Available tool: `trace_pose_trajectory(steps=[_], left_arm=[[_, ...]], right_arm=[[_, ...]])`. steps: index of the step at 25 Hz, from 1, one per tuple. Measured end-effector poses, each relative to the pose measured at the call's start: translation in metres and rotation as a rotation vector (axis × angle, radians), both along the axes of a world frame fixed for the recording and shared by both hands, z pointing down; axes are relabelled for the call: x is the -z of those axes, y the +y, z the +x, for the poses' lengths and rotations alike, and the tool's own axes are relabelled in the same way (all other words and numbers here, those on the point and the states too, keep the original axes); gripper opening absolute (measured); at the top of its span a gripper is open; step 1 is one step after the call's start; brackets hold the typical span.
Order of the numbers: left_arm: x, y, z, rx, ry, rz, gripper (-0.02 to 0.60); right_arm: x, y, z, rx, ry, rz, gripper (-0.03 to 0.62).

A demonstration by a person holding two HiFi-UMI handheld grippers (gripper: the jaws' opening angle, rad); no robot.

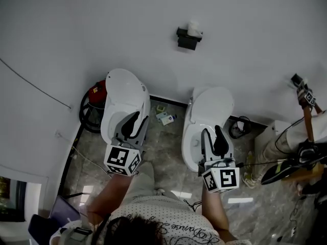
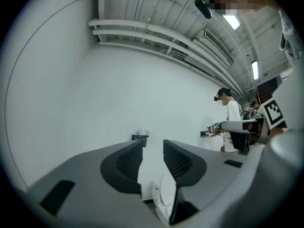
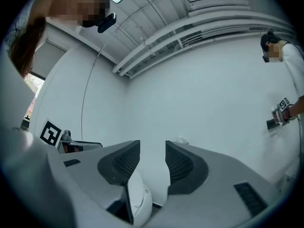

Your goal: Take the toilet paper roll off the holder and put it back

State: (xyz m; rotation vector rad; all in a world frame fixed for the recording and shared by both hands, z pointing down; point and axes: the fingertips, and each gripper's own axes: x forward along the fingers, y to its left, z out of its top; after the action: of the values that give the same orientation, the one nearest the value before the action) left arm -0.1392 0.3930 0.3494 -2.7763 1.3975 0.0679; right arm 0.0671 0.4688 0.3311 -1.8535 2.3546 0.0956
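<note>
The left gripper (image 2: pixel 153 151) has its jaws partly apart, a narrow gap between the two dark ribbed pads, and nothing stands in that gap; only the white wall (image 1: pixel 102 24) and the edge of a toilet show through it. The right gripper (image 3: pixel 153 153) is set much the same: jaws released, a little wider apart, with nothing between them and touching nothing. Both grippers are held out level in front of the person, well short of the wall, each above a toilet.

The toilet paper roll (image 1: pixel 194 28) sits on the holder (image 1: pixel 187 39), a small dark bracket fixed to the wall above and between the two toilets, well apart from both grippers. In the left gripper view it shows just over the tip of the left-hand jaw; in the right gripper view only a small white bit peeks above the right-hand jaw.

Below, the left toilet (image 1: pixel 122 93) and the right toilet (image 1: pixel 212 106) stand side by side against the wall on a grey marbled floor (image 1: pixel 163 152). A few small packets (image 1: pixel 166 117) lie on the floor between them. A red object (image 1: pixel 97 92) with a dark loop around it stands just beside the left toilet, in the corner. At the right edge another person (image 1: pixel 306 137) stands near the same wall holding a marked gripper. Overhead, white pipes (image 2: pixel 156 37) run along the ceiling beside a strip light (image 2: pixel 255 69).
</note>
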Motion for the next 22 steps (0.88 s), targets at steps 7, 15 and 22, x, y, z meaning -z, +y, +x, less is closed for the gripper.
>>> trace_pose_trajectory(steps=[7,15,22], left_arm=[[0.001,-0.06,0.006,0.003,-0.02,0.031,0.202],[0.0,-0.181,0.004,-0.05,-0.007,0.024,0.238],[0.007,-0.274,-0.006,-0.094,-0.01,0.047,0.239]], right_arm=[[-0.006,-0.065,-0.005,-0.001,0.004,-0.013,0.226],[0.001,-0.178,-0.014,-0.044,0.039,0.005,0.235],[-0.003,-0.269,-0.016,-0.1,0.039,-0.02,0.241]])
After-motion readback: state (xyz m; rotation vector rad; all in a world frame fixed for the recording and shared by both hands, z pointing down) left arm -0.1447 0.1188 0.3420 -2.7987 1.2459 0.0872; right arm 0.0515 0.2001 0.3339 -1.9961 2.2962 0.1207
